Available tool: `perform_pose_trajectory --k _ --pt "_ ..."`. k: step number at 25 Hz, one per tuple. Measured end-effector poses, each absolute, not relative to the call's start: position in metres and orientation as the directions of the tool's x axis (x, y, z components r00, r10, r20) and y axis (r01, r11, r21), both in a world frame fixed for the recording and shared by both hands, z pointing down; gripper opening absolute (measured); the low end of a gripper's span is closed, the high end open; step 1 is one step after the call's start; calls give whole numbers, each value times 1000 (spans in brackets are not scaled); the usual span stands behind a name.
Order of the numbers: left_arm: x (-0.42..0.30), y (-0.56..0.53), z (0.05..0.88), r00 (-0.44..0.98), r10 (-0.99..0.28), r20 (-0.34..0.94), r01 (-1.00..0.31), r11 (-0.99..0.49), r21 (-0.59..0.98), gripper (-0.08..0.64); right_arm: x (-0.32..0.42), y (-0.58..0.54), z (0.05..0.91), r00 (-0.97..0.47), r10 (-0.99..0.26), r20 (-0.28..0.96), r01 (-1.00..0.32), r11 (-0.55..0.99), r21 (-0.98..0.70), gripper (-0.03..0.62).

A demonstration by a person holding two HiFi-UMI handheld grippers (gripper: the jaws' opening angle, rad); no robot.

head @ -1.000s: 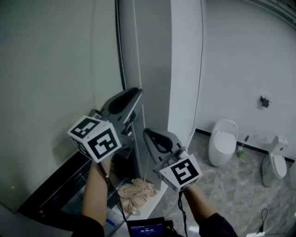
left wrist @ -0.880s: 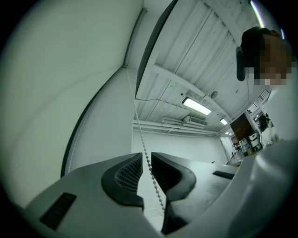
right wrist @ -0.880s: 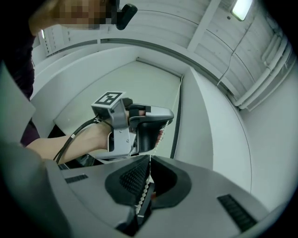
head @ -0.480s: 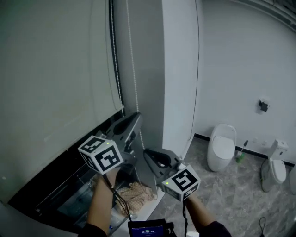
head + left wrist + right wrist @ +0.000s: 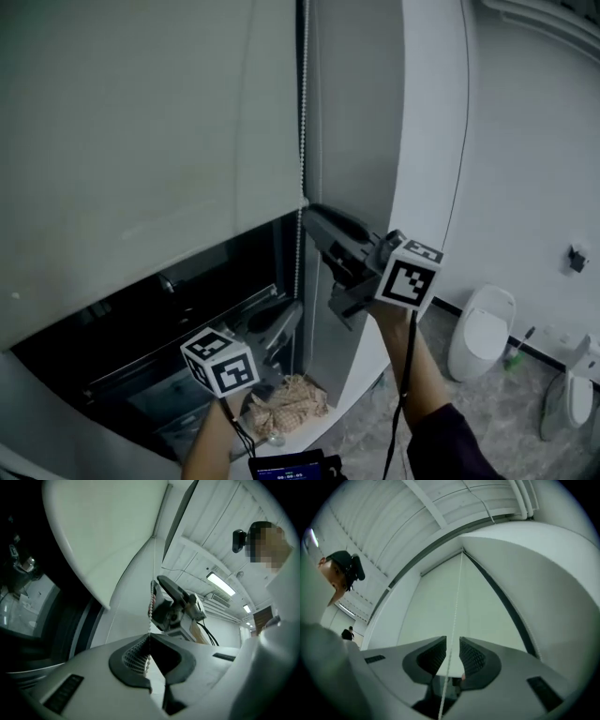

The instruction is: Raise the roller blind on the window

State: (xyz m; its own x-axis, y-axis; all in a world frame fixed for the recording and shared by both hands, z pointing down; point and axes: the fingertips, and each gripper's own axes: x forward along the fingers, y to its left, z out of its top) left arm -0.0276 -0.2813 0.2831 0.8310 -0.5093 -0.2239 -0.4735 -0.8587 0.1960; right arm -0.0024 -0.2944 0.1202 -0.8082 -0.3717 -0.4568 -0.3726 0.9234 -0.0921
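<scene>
The left gripper [image 5: 149, 641], low down, is clamped on the bead chain [image 5: 151, 599]. The right gripper [image 5: 452, 657], higher up, has just been opening, and the chain runs free between its jaws. The pale roller blind [image 5: 141, 141] covers the upper window; only the head view shows dark glass [image 5: 112, 328] beneath.

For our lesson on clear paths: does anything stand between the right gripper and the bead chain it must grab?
Nothing visible does. The bead chain runs between the right gripper's fingers, which have just been opening and don't press it. The left gripper clamps it lower.
</scene>
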Motion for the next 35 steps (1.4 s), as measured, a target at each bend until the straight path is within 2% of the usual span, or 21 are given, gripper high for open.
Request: perform_pose_trajectory --k 3,7,8,9,11,16,21,26,35 --pt "-37 -267 299 817 -530 -227 -494 -846 199 14 -20 -291 97 -833 -261 -488 -268 962 -56 67" --pt "-46 -260 295 801 -556 -220 -522 -830 197 12 -28 -297 73 -823 -197 -533 -162 980 -111 66" --pt "-45 -259 293 798 -562 -215 -530 -826 194 13 -28 -296 68 -822 -184 -538 -147 983 -111 62" --pt "-44 -259 291 795 -569 -210 -538 -821 189 12 -28 -293 65 -824 -173 -539 -140 985 -103 25" --pt "-47 -262 290 785 -583 -211 -552 -812 188 14 -27 -289 63 -824 -167 -541 -146 986 -82 18" --pt "-80 -269 262 752 -579 -316 -524 -815 246 15 -18 -293 79 -814 -244 -527 -243 967 -74 17" --pt "-82 -284 196 752 -529 -393 -507 -845 167 15 -5 -301 142 -829 -344 -441 -340 936 -91 17" --pt "-51 -305 153 800 -416 -432 -399 -907 135 16 14 -297 204 -806 -419 -419 -393 907 -151 17" --pt "31 -311 105 871 -283 -401 -280 -958 66 17 38 -279 285 -776 -533 -336 -480 846 -233 17"
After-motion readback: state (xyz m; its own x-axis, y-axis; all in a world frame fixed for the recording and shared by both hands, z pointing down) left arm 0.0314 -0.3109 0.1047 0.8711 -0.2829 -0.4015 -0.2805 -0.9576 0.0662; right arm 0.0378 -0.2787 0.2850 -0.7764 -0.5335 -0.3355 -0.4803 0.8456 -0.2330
